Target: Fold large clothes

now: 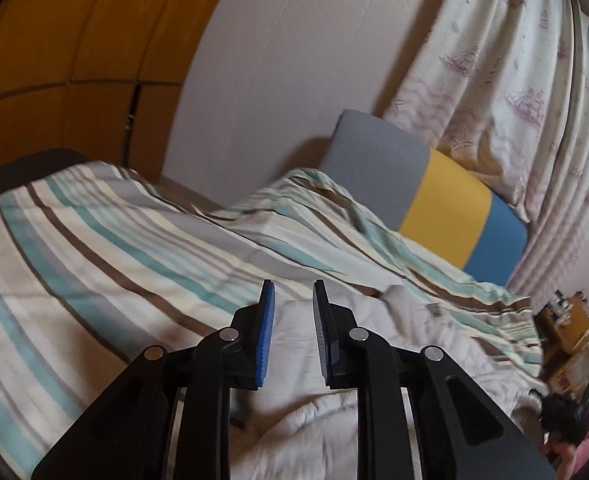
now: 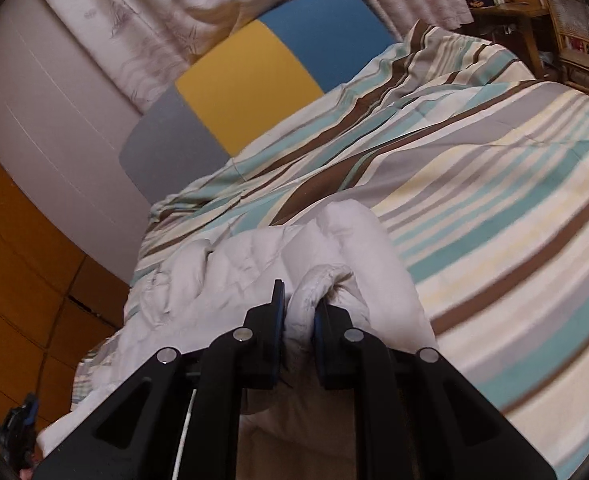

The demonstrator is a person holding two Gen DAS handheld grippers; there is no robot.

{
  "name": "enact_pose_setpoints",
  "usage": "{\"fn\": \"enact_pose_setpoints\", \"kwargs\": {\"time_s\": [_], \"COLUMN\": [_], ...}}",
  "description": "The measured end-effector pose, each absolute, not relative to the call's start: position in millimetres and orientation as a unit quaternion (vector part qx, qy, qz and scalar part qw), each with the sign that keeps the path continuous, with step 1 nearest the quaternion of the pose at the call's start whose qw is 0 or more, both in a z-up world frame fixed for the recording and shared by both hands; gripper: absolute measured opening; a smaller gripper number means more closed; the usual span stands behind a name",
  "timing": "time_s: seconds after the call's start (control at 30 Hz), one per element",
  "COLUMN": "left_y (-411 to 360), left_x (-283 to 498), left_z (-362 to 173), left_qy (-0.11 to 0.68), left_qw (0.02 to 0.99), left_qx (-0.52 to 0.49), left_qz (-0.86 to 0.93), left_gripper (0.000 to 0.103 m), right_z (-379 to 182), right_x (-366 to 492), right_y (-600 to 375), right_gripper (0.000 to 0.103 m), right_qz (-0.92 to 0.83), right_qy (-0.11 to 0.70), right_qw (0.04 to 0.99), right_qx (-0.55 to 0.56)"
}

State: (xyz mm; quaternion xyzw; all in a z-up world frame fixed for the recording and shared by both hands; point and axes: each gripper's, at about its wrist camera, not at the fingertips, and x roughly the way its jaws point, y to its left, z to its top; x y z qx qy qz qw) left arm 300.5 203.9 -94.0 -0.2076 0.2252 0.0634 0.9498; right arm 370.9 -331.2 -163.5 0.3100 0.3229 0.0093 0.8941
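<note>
Puffy off-white jacket [image 2: 294, 264] sits on the striped bed [image 2: 494, 184] — my right gripper [image 2: 299, 312] clamps a bunched edge, left gripper [image 1: 293, 320] nearly shut on nothing — I'd carry it low and even.

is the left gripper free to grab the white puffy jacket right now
Probably yes: the left gripper hangs just over the white puffy jacket, fingers narrow with nothing visible between them and nothing in the way.

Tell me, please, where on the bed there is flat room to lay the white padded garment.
The widest free patch is the smooth striped duvet right of the white padded garment. It is crowded toward the tricolour headboard cushion, where the duvet bunches into folds, and on the wardrobe side, where the garment already spreads.
</note>
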Motion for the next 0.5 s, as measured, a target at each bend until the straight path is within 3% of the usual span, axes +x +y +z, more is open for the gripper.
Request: {"fn": "enact_pose_setpoints", "kwargs": {"time_s": [0.03, 0.1, 0.13, 0.17, 0.2, 0.23, 0.27, 0.4, 0.5], "left_y": [206.9, 210.1, 212.0, 212.7, 212.1, 211.2, 209.9, 194.8, 177.1], "left_x": [296.7, 287.8, 279.2, 270.8, 265.0, 256.7, 247.5, 223.7, 218.4], "left_z": [-98.4, -108.6, -116.0, -122.6, -127.7, -134.1, -139.9, -163.7, -177.1], "left_qy": [0.233, 0.248, 0.252, 0.254, 0.256, 0.256, 0.251, 0.266, 0.285], "left_qw": [0.951, 0.949, 0.948, 0.947, 0.947, 0.946, 0.947, 0.939, 0.933], "left_qx": [-0.194, -0.184, -0.189, -0.193, -0.194, -0.197, -0.202, -0.212, -0.203], "left_qz": [0.064, 0.057, 0.039, 0.025, 0.02, 0.017, 0.01, -0.051, -0.08], "left_gripper": [0.018, 0.018, 0.019, 0.024, 0.051, 0.081, 0.086, 0.087, 0.092], "right_z": [-166.1, -166.3, -164.4, -159.5, -152.8, -147.6, -143.4, -151.7, -178.4], "right_x": [377.6, 381.3, 378.9, 371.1, 359.1, 346.6, 335.9, 304.1, 294.4], "right_y": [-332.3, -333.1, -333.8, -334.7, -334.2, -335.4, -336.7, -344.2, -346.6], "right_gripper": [0.015, 0.036, 0.062, 0.081, 0.089, 0.094, 0.095, 0.101, 0.101], "right_qz": [0.016, 0.034, 0.058, 0.076, 0.078, 0.073, 0.071, 0.066, 0.074], "right_qy": [0.327, 0.326, 0.317, 0.303, 0.283, 0.265, 0.253, 0.274, 0.319], "right_qw": [0.894, 0.896, 0.896, 0.899, 0.908, 0.919, 0.928, 0.935, 0.921], "right_qx": [0.304, 0.3, 0.306, 0.307, 0.298, 0.282, 0.266, 0.215, 0.21]}}
